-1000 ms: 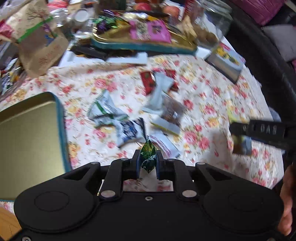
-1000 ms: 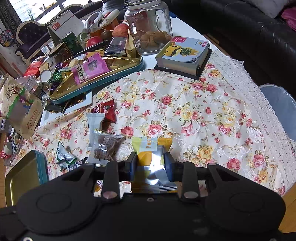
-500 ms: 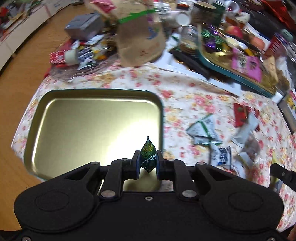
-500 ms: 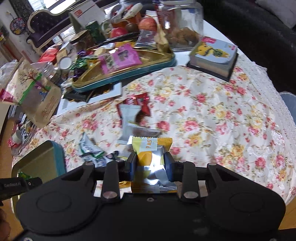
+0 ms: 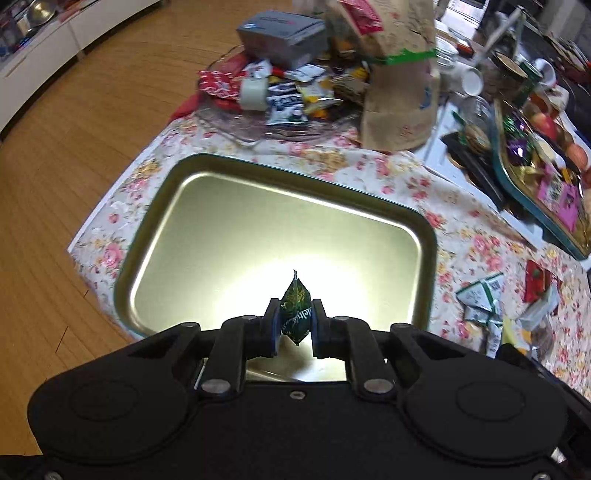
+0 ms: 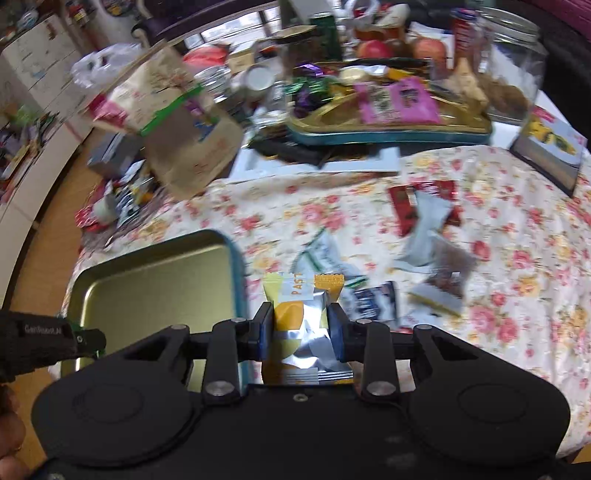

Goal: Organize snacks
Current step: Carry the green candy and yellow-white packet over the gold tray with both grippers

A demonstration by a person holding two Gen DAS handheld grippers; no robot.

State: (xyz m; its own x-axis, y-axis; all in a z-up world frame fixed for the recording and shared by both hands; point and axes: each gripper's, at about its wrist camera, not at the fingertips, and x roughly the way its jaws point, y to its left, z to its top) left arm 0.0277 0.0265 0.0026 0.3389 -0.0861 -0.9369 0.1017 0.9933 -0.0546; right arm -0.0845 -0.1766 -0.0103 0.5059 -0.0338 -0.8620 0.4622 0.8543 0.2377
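My left gripper is shut on a small green wrapped candy, hanging over the near part of the shallow gold tin tray. In the right wrist view that left gripper reaches in over the tray from the left. My right gripper is shut on a yellow and silver snack packet, held above the flowered cloth just right of the tray's teal rim. Several loose snack packets lie on the cloth further right.
A brown paper bag, a grey box and a heap of packets crowd the far edge behind the tray. A second teal tray full of sweets, a glass jar and a book stand at the back. Wood floor lies past the table's left edge.
Both grippers have swung left across the table with their snacks. The left one has come from beside the loose packets to over the gold tray; the right one is now near the tray's rim.
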